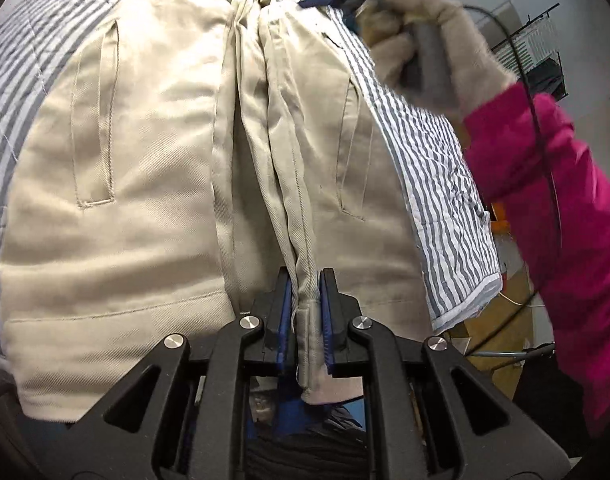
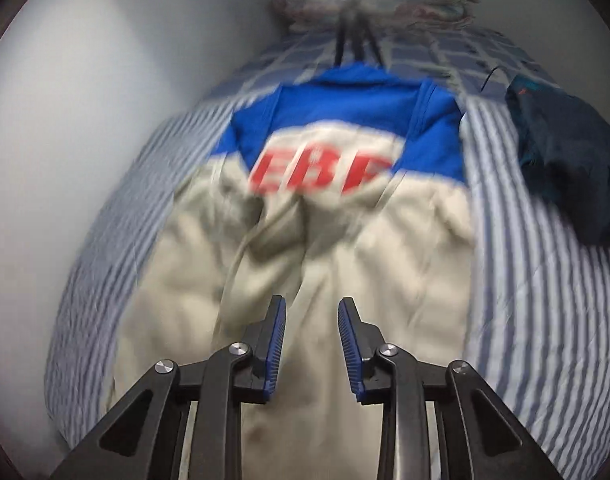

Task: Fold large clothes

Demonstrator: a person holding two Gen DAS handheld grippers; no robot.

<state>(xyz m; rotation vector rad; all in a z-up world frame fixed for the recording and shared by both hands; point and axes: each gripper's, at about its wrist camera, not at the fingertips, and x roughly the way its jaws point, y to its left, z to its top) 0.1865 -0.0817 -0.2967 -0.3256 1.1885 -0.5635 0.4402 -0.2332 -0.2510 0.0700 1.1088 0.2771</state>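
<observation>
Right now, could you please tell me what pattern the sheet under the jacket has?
The sheet has blue-grey and white stripes, clearest in the left wrist view.

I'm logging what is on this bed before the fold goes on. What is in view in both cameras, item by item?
jacket: one, beige body with blue top and red letters, spread on the bedcover; its front edge sits between the left jaws.
striped bedcover: one, blue-grey and white, under the jacket.
checked sheet: one, blue and white, beyond the bedcover.
dark garment: one, dark teal, on the bedcover at right in the right wrist view.
tripod: one, black, at the far end of the bed.
left gripper: black with blue pads, jaws shut on the jacket.
right gripper: black with blue pads, jaws apart over the beige cloth, holding nothing.
gloved hand: one, beige glove, pink sleeve, gripping a dark handle.
</observation>
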